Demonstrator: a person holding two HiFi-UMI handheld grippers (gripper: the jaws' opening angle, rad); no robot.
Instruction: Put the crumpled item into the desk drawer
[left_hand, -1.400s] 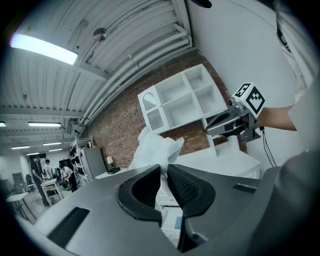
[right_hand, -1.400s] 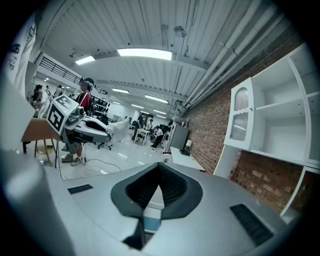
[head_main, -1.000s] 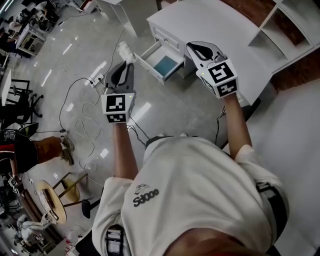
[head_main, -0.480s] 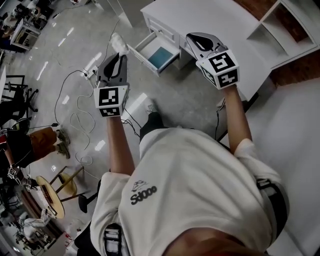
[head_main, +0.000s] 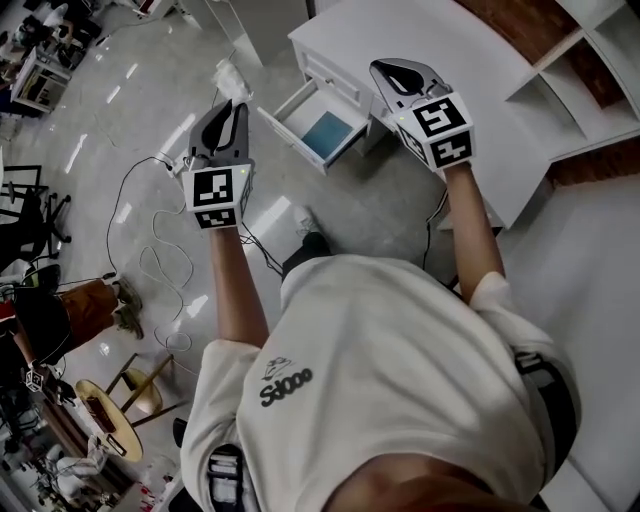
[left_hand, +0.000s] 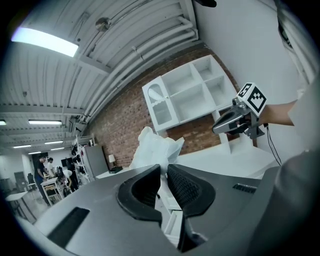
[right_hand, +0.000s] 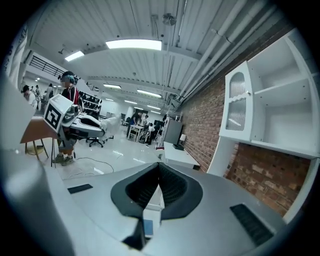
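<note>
Left gripper (left_hand: 164, 169) pinches the crumpled item (left_hand: 156, 147), a white, creased, papery wad, between its ribbed black pads. From the head view the wad hangs over the glossy floor (head_main: 150, 120), just left of the open drawer (head_main: 293, 140), a white box with a blue bottom. Right gripper (right_hand: 159, 169) has its jaws together on nothing, beside the smooth white desk (head_main: 430, 25). The person's shirt (head_main: 400, 350) bears print reading roughly "Sdooo".

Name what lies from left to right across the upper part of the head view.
The left gripper holding the crumpled item → open drawer → right gripper → white shelf unit.
</note>
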